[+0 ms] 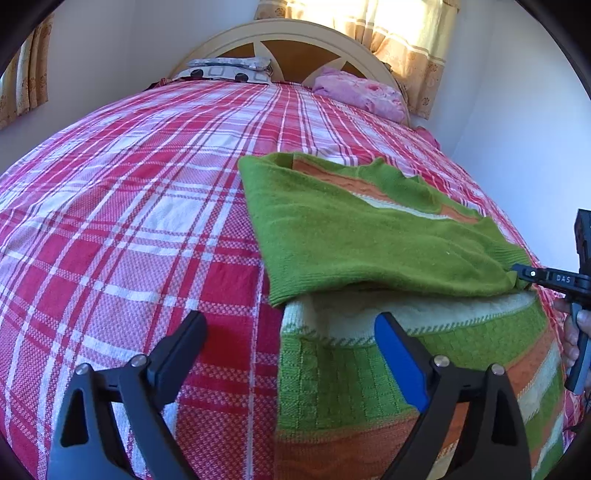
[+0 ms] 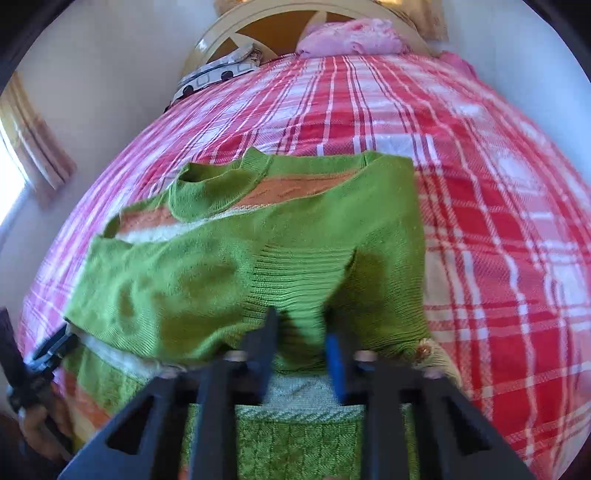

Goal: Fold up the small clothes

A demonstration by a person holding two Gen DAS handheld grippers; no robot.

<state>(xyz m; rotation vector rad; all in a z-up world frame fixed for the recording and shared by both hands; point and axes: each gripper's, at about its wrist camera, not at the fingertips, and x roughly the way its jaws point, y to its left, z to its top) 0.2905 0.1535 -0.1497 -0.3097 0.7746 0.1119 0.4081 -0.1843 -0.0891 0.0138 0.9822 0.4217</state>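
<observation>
A small green sweater (image 1: 354,236) with orange and cream stripes lies on the red plaid bedspread (image 1: 129,206). One green sleeve is folded across its body. My left gripper (image 1: 291,343) is open and empty, its jaws straddling the sweater's left edge near the cream stripe. My right gripper (image 2: 301,332) has its jaws close together on the ribbed green cuff of the sleeve (image 2: 295,280) and holds it over the sweater body. The right gripper also shows at the right edge of the left wrist view (image 1: 524,275), at the sleeve's end. The right wrist view is motion-blurred.
A cream headboard (image 1: 295,33) stands at the far end of the bed, with a patterned pillow (image 1: 229,70) and a pink bundle (image 1: 362,94) in front of it. White walls and yellow curtains (image 1: 402,40) surround the bed. The bedspread stretches wide to the left.
</observation>
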